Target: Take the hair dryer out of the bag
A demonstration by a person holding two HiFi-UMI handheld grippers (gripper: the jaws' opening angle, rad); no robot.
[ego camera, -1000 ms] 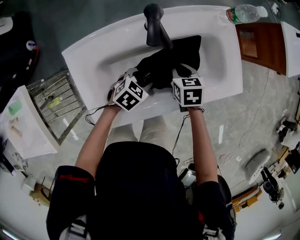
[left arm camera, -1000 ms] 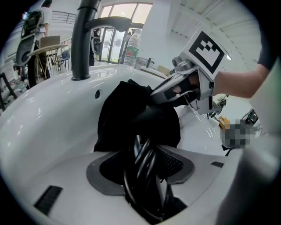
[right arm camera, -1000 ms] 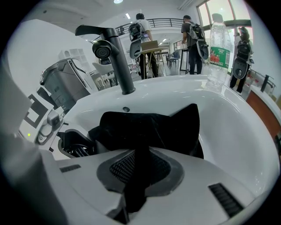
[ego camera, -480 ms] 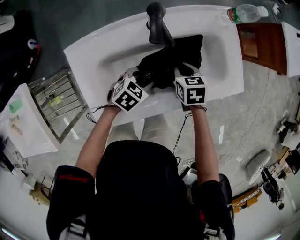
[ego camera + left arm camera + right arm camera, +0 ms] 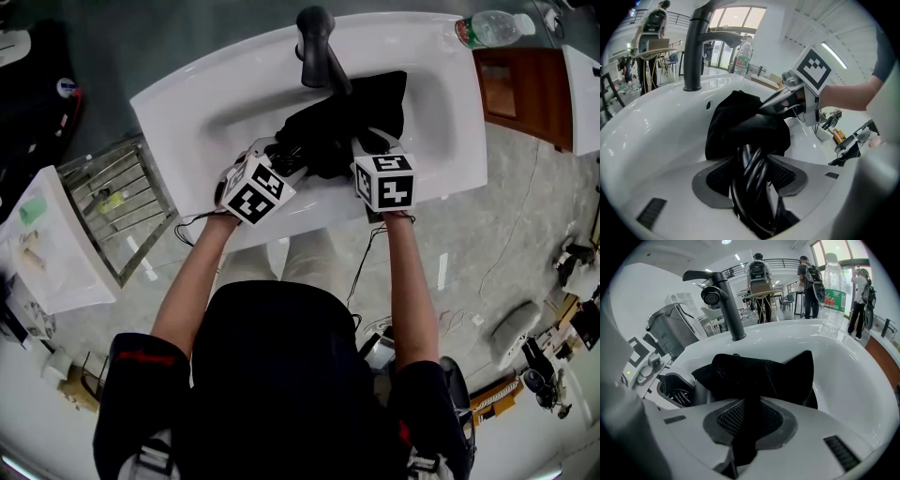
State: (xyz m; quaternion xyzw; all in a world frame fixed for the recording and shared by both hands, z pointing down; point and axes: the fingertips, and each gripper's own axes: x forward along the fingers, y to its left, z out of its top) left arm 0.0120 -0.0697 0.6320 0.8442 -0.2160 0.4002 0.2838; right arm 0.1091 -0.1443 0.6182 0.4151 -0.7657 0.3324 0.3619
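A black fabric bag (image 5: 361,108) lies crumpled in the white sink (image 5: 187,89). The hair dryer's body is hidden inside it; only a looped black cord (image 5: 751,171) sticks out of the bag's near-left end. My left gripper (image 5: 284,157) is shut on that bundle of cord, seen between its pads in the left gripper view (image 5: 752,168). My right gripper (image 5: 364,142) is shut on a fold of the bag (image 5: 754,373) at its near edge, the cloth pinched between the pads (image 5: 749,420). The two grippers sit side by side, close together.
A tall black faucet (image 5: 317,47) rises just behind the bag at the sink's back rim. A plastic water bottle (image 5: 492,26) lies on the sink's far right corner. A wire rack (image 5: 117,211) stands left of the sink, a wooden cabinet (image 5: 520,89) to the right.
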